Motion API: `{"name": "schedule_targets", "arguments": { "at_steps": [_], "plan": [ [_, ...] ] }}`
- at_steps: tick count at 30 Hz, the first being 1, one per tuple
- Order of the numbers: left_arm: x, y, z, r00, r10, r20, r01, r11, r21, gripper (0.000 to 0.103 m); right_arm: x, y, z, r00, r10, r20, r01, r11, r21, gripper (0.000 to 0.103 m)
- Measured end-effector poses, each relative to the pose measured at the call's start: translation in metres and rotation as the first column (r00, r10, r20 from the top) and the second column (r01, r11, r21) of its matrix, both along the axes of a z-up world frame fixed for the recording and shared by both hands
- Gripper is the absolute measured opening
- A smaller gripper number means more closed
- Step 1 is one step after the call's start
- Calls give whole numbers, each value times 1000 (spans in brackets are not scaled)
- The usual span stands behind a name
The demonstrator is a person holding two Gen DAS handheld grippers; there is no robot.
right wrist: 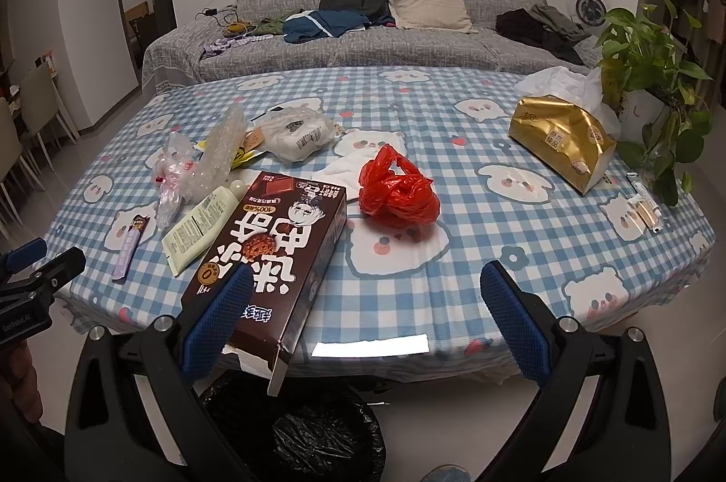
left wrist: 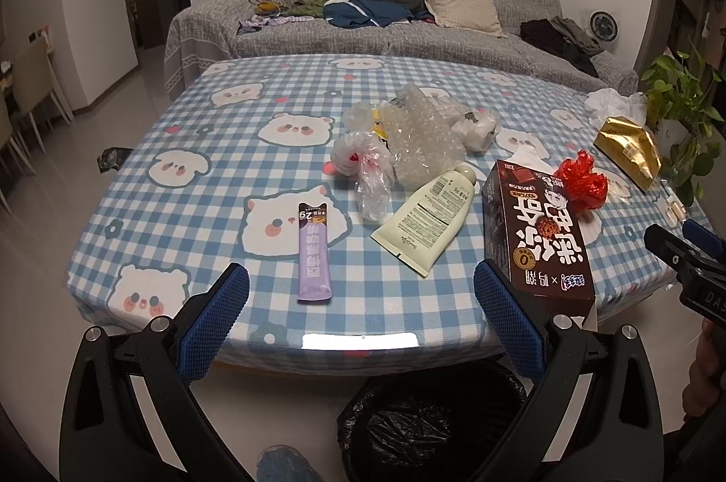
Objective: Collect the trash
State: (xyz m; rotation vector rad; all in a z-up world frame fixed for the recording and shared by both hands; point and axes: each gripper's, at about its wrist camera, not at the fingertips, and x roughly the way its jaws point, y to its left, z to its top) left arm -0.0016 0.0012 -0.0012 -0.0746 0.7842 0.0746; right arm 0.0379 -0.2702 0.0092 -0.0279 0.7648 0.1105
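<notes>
A: Is anything getting binned?
B: Not yet. Both grippers, left gripper (left wrist: 360, 302) and right gripper (right wrist: 367, 302), are hanging spread, empty; brown box (right wrist: 272, 255) is overhanging the table's (right wrist: 453, 268) near edge, above the bin (right wrist: 317, 432).

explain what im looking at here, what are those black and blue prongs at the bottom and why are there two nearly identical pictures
The prongs are two handheld grippers, one in each of a person's hands, each with its own fisheye camera looking along the fingers. One picture comes from the left gripper, the other from the right gripper. Both are open and hold nothing.

On the checked tablecloth lies rubbish: a brown chocolate snack box, a cream tube, a purple sachet, a red plastic bag, clear bubble wrap and a gold tissue pack. Below the table edge stands a bin lined with a black bag.
</notes>
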Motion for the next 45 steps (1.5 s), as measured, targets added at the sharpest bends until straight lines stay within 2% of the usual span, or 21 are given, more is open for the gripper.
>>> {"name": "schedule_targets", "arguments": {
  "at_steps": [27, 32, 41, 45],
  "plan": [
    [-2, -1, -2, 1000, -3, -1, 3, 1000, -2, 97, 1, 0, 0, 1000, -4, -2, 4, 1000, 2, 96],
    [5, 8, -5, 999, 30, -28, -30, 1000, 6, 97, 9, 5, 4, 1000, -8, -6, 8, 1000, 4, 96],
    [40, 42, -24, 991, 80, -106, -80, 997, 7, 96, 43, 45, -9, 994, -10, -108, 8, 1000, -21, 96],
    [58, 50, -34, 986, 83, -143, -83, 997, 3, 96, 63, 56, -22, 980, -20, -200, 17, 1000, -16, 96]
  ]
}}
